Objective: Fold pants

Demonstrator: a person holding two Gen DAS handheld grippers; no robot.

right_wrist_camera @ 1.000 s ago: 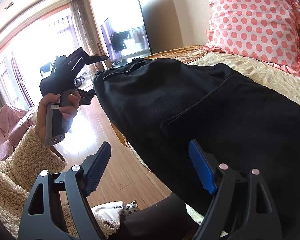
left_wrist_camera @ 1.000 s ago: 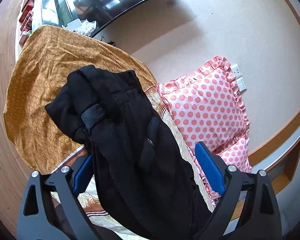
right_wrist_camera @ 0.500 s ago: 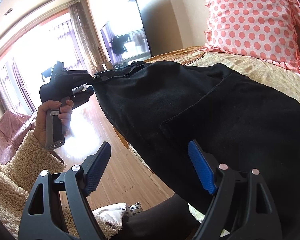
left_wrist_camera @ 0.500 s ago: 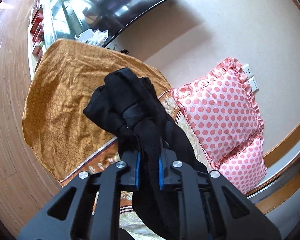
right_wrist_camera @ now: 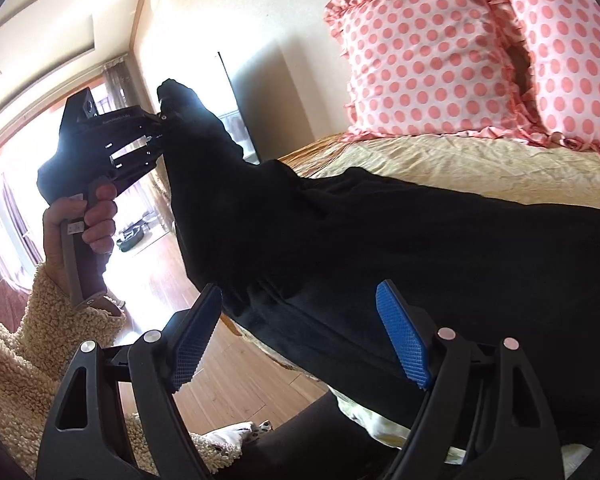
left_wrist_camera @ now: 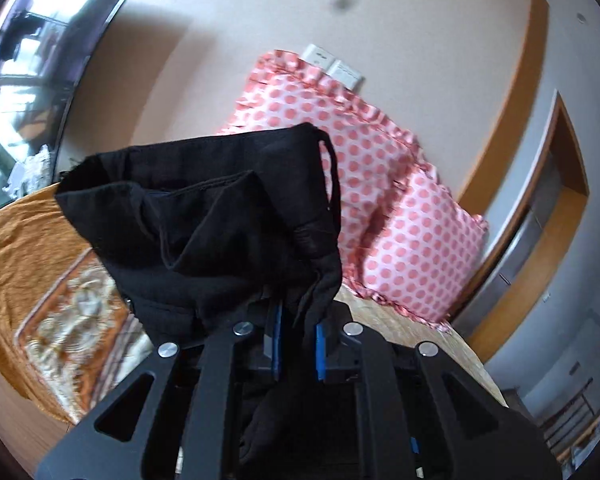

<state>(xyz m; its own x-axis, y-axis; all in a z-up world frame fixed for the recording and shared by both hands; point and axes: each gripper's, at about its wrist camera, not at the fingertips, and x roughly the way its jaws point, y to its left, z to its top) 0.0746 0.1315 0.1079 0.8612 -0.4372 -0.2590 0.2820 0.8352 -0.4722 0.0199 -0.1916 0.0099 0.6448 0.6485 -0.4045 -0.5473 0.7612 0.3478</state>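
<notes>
Black pants (right_wrist_camera: 400, 248), waistband probably up-left.

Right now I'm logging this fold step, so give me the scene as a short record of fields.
garment: black pants, one end lifted, the rest lying on the bed
left gripper: shut on the pants' bunched end
right gripper: open, pants between its fingers, not clamped
surface: bed with gold bedspread
background: two pink polka-dot pillows

One pair of black pants (right_wrist_camera: 380, 248), two pink polka-dot pillows (right_wrist_camera: 424, 52), two handheld grippers, left (left_wrist_camera: 296, 340) and right (right_wrist_camera: 300, 340), one gold bedspread (left_wrist_camera: 24, 248), one wall television (left_wrist_camera: 24, 64), two wall sockets (left_wrist_camera: 332, 66)
</notes>
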